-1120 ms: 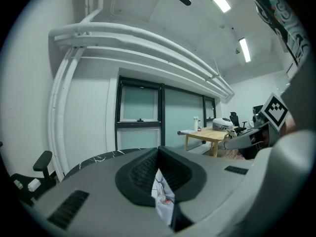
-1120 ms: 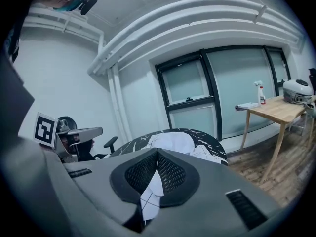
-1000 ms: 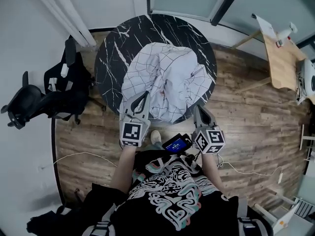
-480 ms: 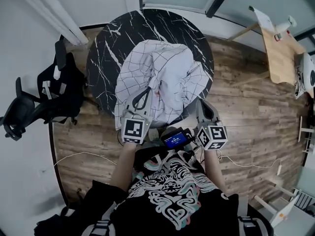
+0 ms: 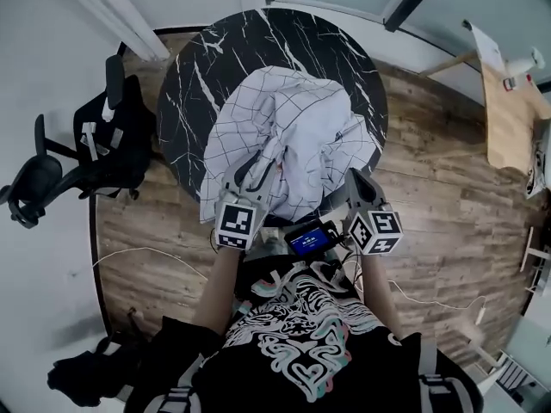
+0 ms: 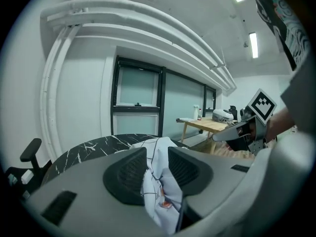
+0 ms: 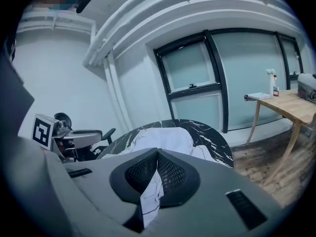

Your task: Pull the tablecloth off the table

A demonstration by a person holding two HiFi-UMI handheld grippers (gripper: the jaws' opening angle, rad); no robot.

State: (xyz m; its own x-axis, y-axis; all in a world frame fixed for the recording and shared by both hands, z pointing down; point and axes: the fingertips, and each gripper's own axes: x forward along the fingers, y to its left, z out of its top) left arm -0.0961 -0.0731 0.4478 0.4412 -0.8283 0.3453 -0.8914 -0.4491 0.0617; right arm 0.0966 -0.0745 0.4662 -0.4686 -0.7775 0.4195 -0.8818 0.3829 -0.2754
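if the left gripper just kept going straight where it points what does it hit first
The crumpled white grid-patterned tablecloth: it already lies between the jaws of the left gripper, which have just been opening. Behind it, probably the round black marble table top.

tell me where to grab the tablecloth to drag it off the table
Grip the tablecloth by its near hem, coming from the person's side: it lies crumpled toward the near edge of the table, with the hem hanging free there. The right tongs pinch it there.
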